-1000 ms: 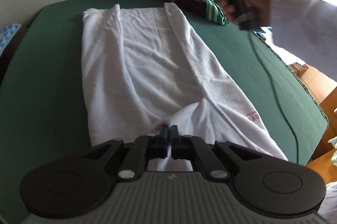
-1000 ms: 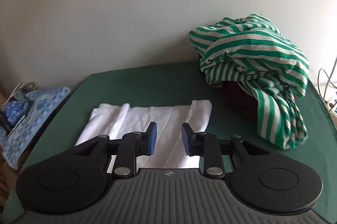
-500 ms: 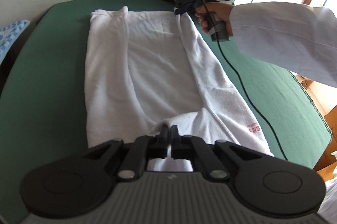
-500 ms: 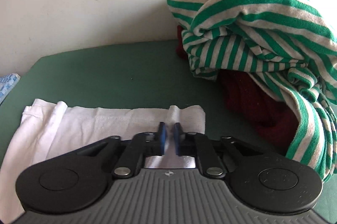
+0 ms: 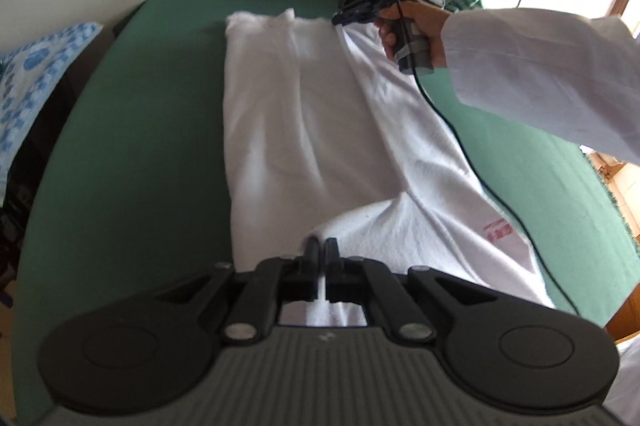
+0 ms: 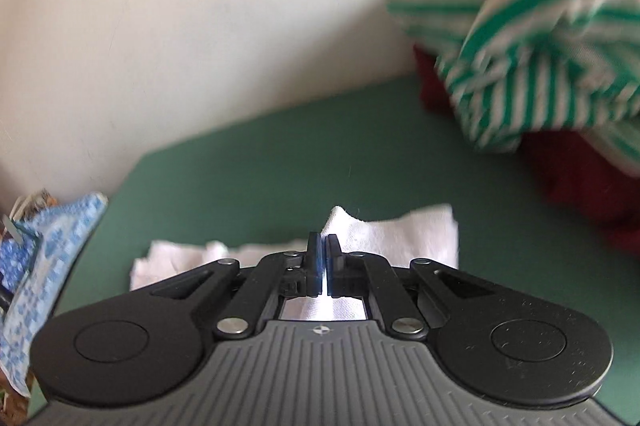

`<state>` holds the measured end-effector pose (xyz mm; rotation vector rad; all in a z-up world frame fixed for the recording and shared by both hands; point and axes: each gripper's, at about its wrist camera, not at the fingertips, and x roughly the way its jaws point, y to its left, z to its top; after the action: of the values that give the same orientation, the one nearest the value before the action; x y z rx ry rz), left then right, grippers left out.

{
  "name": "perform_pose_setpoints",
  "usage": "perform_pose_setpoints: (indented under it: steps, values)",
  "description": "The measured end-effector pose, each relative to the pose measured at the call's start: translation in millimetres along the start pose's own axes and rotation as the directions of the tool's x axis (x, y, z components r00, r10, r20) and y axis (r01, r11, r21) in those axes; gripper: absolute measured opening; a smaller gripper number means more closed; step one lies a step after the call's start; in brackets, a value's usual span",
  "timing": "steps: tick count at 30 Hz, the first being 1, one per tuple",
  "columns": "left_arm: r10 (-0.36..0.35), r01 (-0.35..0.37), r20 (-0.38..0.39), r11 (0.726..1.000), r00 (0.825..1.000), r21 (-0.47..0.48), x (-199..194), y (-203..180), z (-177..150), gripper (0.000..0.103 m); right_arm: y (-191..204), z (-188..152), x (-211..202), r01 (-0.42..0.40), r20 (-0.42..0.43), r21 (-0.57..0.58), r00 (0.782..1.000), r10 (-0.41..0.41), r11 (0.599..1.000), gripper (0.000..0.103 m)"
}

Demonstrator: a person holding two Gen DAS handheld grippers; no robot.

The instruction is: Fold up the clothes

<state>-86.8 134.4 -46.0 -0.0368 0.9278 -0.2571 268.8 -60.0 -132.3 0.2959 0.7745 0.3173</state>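
Item 1, nearest: left gripper (image 5: pixel 322 246), jaws pressed together on the near hem of the white garment (image 5: pixel 320 130). Cloth puckers up into the pinch; the hold looks secure.

Item 2: white garment, laid lengthwise on the green table cover (image 5: pixel 132 146), both long sides already folded inward. A red printed mark (image 5: pixel 498 229) shows near the right near corner. A black cable (image 5: pixel 460 142) trails across the right fold.

Item 3, far end: right gripper (image 6: pixel 323 246), jaws closed on a raised peak of the far hem, close to its right corner. A person's right hand (image 5: pixel 408 26) carries it, white sleeve (image 5: pixel 552 74) behind.

Item 4, beyond the garment: striped green-and-white garment (image 6: pixel 532 46) heaped on a dark red one (image 6: pixel 568 178), against the wall. Blue patterned cloth (image 6: pixel 52 246) off the table's left edge.

Handling note, as judgement: with both ends pinched, the step in hand appears to be a crosswise fold, bringing one end over the other.
- Lift both ends evenly so the side folds do not spill open.
- Keep the cloth lightly taut between the grippers.
- Line up hem on hem before releasing.
- Mind the cable, which may drag the right fold.
- Keep clear of the striped heap.
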Motion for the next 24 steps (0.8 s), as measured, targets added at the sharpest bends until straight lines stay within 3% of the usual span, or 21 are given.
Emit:
perform_pose_setpoints:
  steps: [2,4,7,9,11,15,20,24]
  values:
    - [0.021,-0.020,-0.027,1.000,0.999,0.014,9.5,0.9,-6.7,0.000,-1.3,-3.1,-1.4,-0.030,0.011,0.009,1.000,0.029,1.000,0.009]
    - [0.025,-0.024,-0.034,0.999,0.999,0.029,13.1,-0.2,-9.7,0.000,-8.0,0.7,-14.9,-0.061,0.020,0.040,0.998,0.060,0.997,0.025]
    - [0.006,-0.006,-0.016,0.999,1.000,0.039,10.6,1.0,-10.3,0.000,-20.8,6.5,-49.2,-0.112,0.054,0.038,0.992,0.110,0.993,0.025]
    - [-0.007,0.008,-0.015,0.999,1.000,0.042,12.0,4.0,-9.8,0.000,-23.3,1.6,-72.4,-0.088,0.013,-0.050,0.996,0.088,0.995,0.025]
    - [-0.021,0.022,-0.018,0.998,1.000,0.051,14.6,6.6,-9.0,0.000,-28.5,-15.8,-99.4,-0.118,-0.044,-0.094,0.992,0.114,0.989,0.025]
    - [-0.040,0.043,-0.031,0.993,0.999,0.113,20.7,5.9,-7.2,0.000,-33.4,-64.6,-125.7,-0.188,-0.195,-0.101,0.967,0.166,0.977,0.025]
    - [-0.070,0.075,-0.037,0.984,0.997,0.159,18.3,10.4,-8.5,0.000,-38.6,-104.6,-154.5,-0.101,-0.154,-0.084,0.984,0.087,0.991,0.022]
    - [-0.105,0.108,-0.029,0.977,0.994,0.184,12.3,13.1,-9.8,0.000,-23.3,-124.8,-193.4,-0.175,-0.149,-0.062,0.975,0.164,0.983,0.027]
